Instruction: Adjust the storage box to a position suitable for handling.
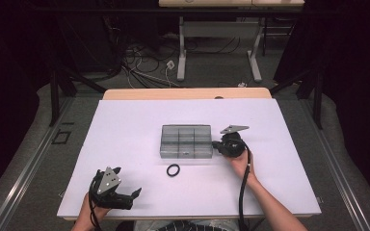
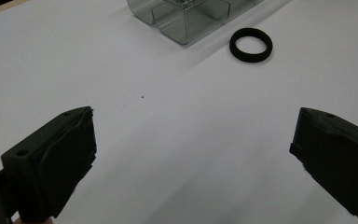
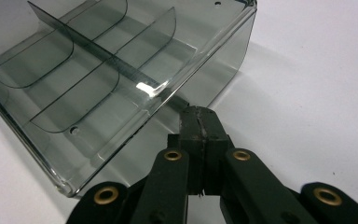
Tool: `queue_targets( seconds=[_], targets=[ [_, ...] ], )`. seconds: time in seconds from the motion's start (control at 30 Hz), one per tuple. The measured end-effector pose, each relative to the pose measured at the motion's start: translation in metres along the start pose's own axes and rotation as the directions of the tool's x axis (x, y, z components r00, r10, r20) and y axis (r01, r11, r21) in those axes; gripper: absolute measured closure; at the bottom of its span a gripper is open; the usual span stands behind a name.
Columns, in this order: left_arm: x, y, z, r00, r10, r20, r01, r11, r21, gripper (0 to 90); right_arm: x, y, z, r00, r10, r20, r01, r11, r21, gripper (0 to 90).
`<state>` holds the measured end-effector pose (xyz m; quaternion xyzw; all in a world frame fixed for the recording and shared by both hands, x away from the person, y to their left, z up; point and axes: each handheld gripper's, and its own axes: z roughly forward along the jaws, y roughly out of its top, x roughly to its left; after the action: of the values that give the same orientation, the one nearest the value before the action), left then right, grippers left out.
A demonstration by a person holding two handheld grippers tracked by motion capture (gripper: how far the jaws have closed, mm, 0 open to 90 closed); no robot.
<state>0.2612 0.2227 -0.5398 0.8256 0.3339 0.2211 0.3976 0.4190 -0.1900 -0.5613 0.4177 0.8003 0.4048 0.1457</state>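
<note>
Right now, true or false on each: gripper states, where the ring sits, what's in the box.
1. The right gripper is shut on the rim of the clear compartment box. True: its jaws are pressed together over the edge of the box's wall.
2. The left gripper is shut. False: its jaws stand wide apart with nothing between them.
3. The black ring lies inside a compartment. False: it lies flat on the white table, just in front of the box.
4. The box's compartments look empty. True, as far as the right gripper view shows.
5. The left gripper touches the ring. False: it is well apart from it, near the table's front edge.
</note>
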Motion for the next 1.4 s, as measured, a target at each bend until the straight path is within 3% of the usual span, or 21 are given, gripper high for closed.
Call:
queue_targets(
  seconds=[0.37, 0.57, 0.67, 0.9, 1.07, 1.33, 1.4],
  targets=[
    [0.0, 0.001, 0.001, 1.0, 0.001, 0.008, -0.001, 1.0, -0.005, 0.0, -0.003, -0.002, -0.013, 0.9994, -0.021, 0.028, 0.021, 1.0, 0.013, 73.5],
    [0.0, 0.002, 0.0, 1.0, 0.001, 0.003, -0.001, 1.0, 0.004, 0.0, -0.011, -0.009, -0.025, 0.9998, -0.007, -0.021, 0.008, 0.999, 0.039, 60.7],
    [0.0, 0.002, 0.002, 1.0, 0.0, -0.004, 0.0, 1.0, -0.001, 0.0, -0.011, -0.014, -0.034, 0.9981, 0.023, -0.056, -0.02, 0.997, 0.069, 51.5],
    [0.001, 0.003, 0.005, 1.0, 0.003, 0.004, -0.003, 0.9999, 0.014, 0.0, -0.004, -0.019, -0.058, 0.9958, -0.002, -0.091, 0.008, 0.998, 0.067, 27.0],
    [-0.003, 0.004, 0.006, 0.9998, 0.011, 0.017, -0.011, 0.9999, -0.001, 0.0, 0.003, -0.024, -0.069, 0.9956, 0.008, -0.093, -0.001, 0.998, 0.07, 17.5],
    [-0.002, 0.003, 0.005, 0.9999, 0.01, 0.007, -0.01, 0.9999, 0.003, 0.0, 0.016, -0.032, -0.082, 0.9893, 0.035, -0.142, -0.027, 0.998, 0.055, 7.6],
    [-0.003, 0.004, 0.005, 0.9999, 0.011, 0.011, -0.012, 0.9999, 0.007, 0.0, 0.018, -0.033, -0.082, 0.9888, 0.017, -0.148, -0.009, 0.998, 0.058, 4.7]
  ],
)
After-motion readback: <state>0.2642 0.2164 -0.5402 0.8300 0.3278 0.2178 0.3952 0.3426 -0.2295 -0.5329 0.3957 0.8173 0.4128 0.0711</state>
